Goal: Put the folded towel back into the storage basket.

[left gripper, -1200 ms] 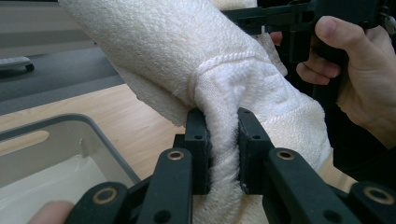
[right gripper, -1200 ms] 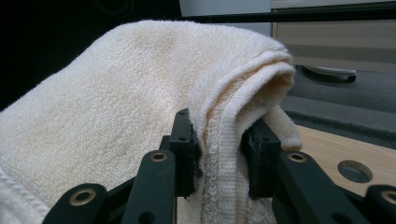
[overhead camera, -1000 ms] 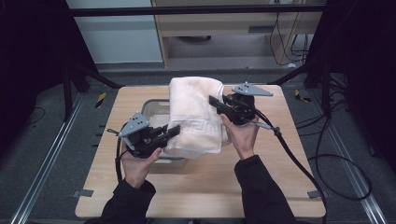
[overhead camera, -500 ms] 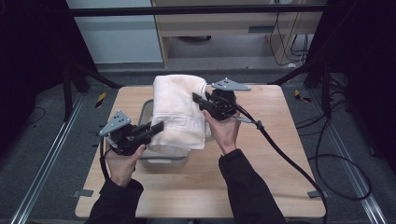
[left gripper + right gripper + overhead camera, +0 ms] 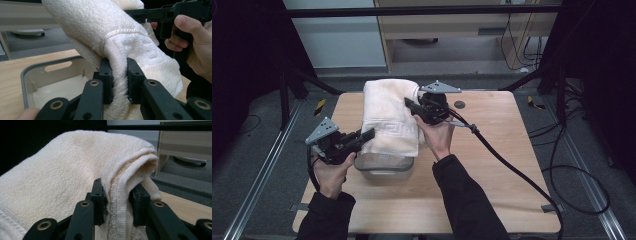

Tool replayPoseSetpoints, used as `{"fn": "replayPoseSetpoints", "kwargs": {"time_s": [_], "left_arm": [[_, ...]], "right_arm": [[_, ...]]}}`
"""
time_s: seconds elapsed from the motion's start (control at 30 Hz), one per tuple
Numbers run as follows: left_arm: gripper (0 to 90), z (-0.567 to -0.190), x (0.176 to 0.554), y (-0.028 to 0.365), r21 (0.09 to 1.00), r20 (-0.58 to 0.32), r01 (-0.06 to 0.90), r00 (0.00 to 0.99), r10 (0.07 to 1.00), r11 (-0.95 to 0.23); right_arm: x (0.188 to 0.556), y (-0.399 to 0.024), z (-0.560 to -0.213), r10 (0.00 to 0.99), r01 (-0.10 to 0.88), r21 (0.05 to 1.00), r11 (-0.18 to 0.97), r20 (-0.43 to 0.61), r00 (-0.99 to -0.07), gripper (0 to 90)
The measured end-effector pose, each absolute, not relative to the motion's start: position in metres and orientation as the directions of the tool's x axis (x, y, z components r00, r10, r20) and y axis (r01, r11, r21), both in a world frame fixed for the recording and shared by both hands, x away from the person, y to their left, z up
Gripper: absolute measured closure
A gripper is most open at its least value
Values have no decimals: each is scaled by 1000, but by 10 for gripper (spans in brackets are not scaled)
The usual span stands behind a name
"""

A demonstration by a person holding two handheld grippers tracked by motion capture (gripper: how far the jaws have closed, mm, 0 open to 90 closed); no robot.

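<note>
Item one, the grips. In the left gripper view we see the left gripper (image 5: 119,80) with its jaws closed on a thick fold of the towel (image 5: 140,50); the cloth bulges out between the pads and rises above them. In the right gripper view we see the right gripper (image 5: 119,202) likewise clamped on a bunched, hemmed edge of the same towel, the layers pressed flat between its pads.

Item two, the towel. It is cream terry cloth, folded into a long thick pad. In the high view we find it held above the table (image 5: 492,190), running from the near left, where the left gripper pinches its near end, to the far side, where the right gripper pinches its right edge. Its near part hangs over the tub (image 5: 384,165).

Item three, the tub. We note a pale grey plastic tub with rounded corners and a slot handle in its wall, standing on the near left part of the wooden table, directly below the towel.

Item four, surroundings. We list a black cable (image 5: 512,165) trailing from the right gripper across the table to the right, and dark frame rails around the table.
</note>
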State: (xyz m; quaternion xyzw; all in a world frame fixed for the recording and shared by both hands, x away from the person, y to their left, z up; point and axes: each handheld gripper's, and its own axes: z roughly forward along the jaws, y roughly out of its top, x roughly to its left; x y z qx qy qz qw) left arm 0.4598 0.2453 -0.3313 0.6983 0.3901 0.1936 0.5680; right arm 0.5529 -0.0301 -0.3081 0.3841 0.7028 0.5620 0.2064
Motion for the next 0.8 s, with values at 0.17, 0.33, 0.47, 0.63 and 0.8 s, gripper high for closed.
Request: {"fn": "replayPoseSetpoints", "kwargs": {"time_s": [0.17,0.33,0.47,0.63,0.8], "left_arm": [[769,-343,467,254,934,-179,352,604,777,-59],[769,-358,473,262,923,-184,379,591,785,-69],[768,-369,478,267,910,-198,408,577,792,-70],[768,-383,484,271,896,-215,439,564,797,-69],[768,-392,488,275,883,-221,463,555,802,-77]], "right_arm": [[560,-20,-323,775,328,941,78,149,-614,690],[568,-9,-340,776,355,931,89,159,-610,689],[574,-2,-354,780,375,922,98,162,-605,689],[579,6,-369,786,404,908,111,168,-595,688],[583,12,-382,789,421,899,122,169,-590,688]]}}
